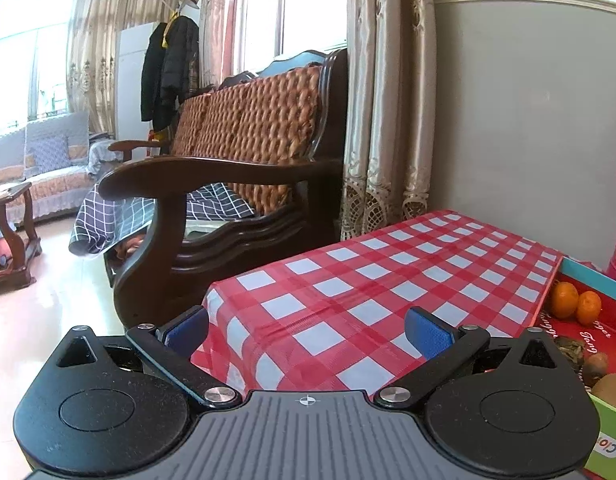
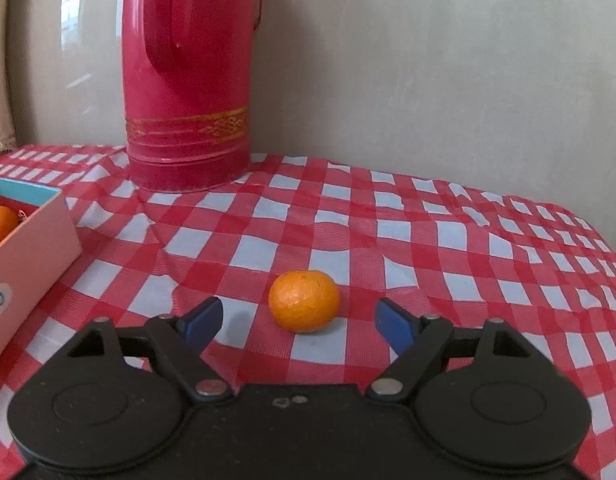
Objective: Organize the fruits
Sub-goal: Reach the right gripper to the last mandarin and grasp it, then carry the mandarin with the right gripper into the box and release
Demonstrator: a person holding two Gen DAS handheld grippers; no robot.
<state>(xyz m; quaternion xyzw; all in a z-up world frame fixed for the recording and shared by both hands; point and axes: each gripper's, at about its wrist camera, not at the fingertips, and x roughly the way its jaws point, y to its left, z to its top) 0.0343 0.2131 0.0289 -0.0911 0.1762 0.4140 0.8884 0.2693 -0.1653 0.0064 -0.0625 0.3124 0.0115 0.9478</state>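
A: The loose mandarin (image 2: 304,301) sits on the checked tablecloth (image 2: 427,240) at lower centre of the right wrist view, between the blue pads of the right gripper (image 2: 298,324) but a little ahead of them, clear of both. The jaws stand fairly wide, nothing gripped.

B: So the risk is a round fruit rolling?

A: Likely. If one pad meets it first, it could be nudged off across the wrinkled cloth. Squeezing only its near curve might squirt it forward toward the red thermos flask (image 2: 188,80) at upper left.

B: And the box?

A: The cardboard box (image 2: 32,248) at the left edge already holds a mandarin; in the left wrist view its right edge shows mandarins (image 1: 575,300) and kiwis (image 1: 609,390). The left gripper (image 1: 308,330) is spread wide and empty over bare cloth, so it offers no backstop.
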